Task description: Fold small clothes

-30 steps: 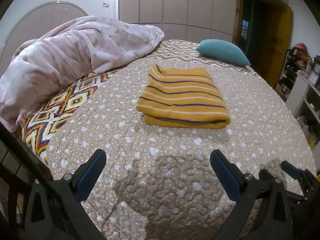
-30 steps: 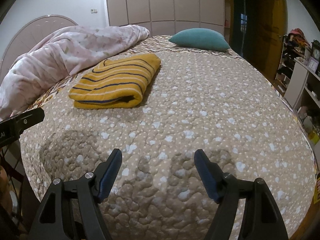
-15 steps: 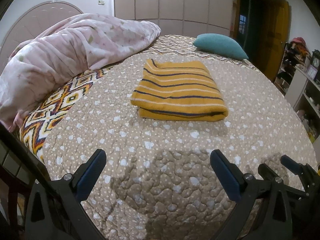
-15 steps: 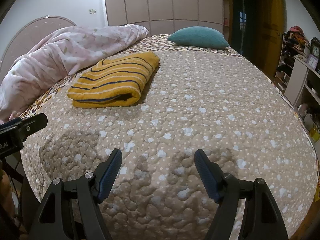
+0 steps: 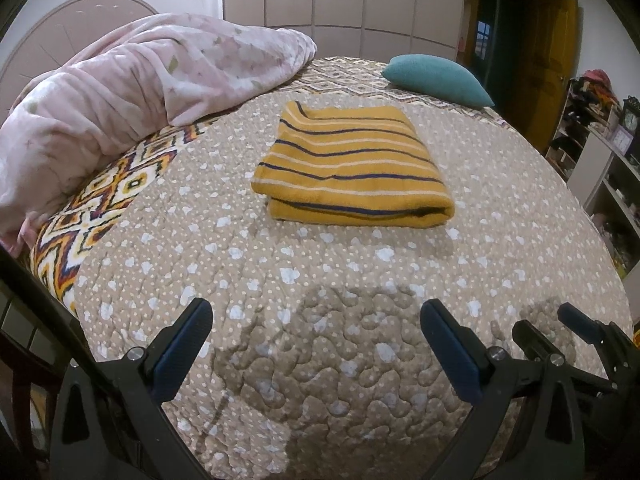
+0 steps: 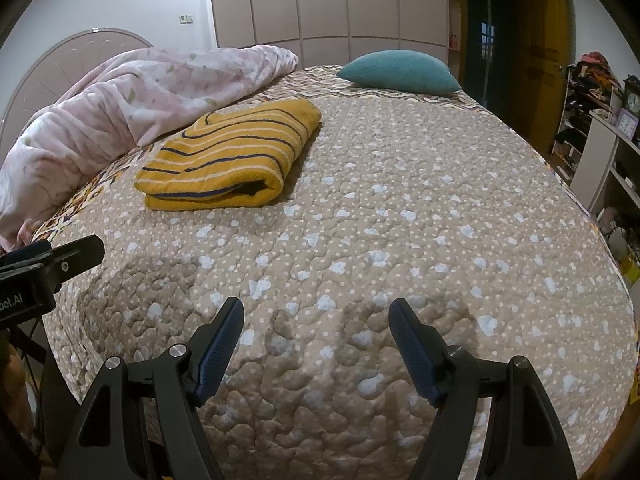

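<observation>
A yellow garment with dark and white stripes [image 5: 352, 168] lies folded in a neat rectangle on the brown dotted quilt [image 5: 320, 280]; it also shows in the right wrist view [image 6: 228, 160]. My left gripper [image 5: 316, 320] is open and empty, well short of the garment near the bed's front edge. My right gripper [image 6: 316, 316] is open and empty, to the right of and nearer than the garment. The right gripper's fingers show at the lower right of the left wrist view [image 5: 560, 332].
A bunched pink floral duvet [image 5: 132, 92] lies along the left of the bed. A teal pillow [image 5: 436, 78] sits at the far end. Shelves with clutter [image 5: 600, 136] stand at the right, a dark doorway [image 6: 492, 40] beyond.
Both grippers have drawn back slightly and tilted; the folded garment sits a little lower in both views. The garment itself has not moved and both jaws stay open.
</observation>
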Demonstrator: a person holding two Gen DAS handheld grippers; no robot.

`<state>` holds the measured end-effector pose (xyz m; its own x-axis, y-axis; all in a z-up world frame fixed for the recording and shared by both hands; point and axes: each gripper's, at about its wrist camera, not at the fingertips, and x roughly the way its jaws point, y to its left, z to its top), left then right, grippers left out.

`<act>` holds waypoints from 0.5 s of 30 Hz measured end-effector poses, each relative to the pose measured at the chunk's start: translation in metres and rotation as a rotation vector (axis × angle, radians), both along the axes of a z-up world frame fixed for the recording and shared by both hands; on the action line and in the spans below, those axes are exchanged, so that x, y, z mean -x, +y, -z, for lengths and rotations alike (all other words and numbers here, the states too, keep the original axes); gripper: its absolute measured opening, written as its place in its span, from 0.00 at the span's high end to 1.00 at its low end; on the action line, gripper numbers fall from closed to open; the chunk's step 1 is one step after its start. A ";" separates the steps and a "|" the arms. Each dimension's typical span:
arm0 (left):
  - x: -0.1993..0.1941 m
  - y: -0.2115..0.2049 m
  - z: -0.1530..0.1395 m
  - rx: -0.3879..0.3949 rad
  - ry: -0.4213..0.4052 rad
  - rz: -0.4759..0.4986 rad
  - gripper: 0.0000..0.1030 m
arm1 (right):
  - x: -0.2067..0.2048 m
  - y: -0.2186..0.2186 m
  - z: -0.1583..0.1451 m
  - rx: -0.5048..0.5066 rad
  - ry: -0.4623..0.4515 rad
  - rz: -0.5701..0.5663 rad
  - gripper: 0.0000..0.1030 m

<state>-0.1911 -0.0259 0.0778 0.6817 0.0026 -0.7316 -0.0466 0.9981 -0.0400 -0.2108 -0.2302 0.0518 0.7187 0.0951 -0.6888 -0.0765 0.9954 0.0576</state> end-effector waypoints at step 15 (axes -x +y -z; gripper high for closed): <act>-0.005 -0.002 0.012 0.021 0.051 0.025 0.00 | -0.002 -0.002 0.004 -0.004 0.009 -0.002 0.23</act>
<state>-0.1859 -0.0281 0.0662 0.6435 -0.0299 -0.7649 -0.0243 0.9979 -0.0596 -0.2088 -0.2325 0.0478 0.7121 0.0998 -0.6950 -0.0781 0.9950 0.0628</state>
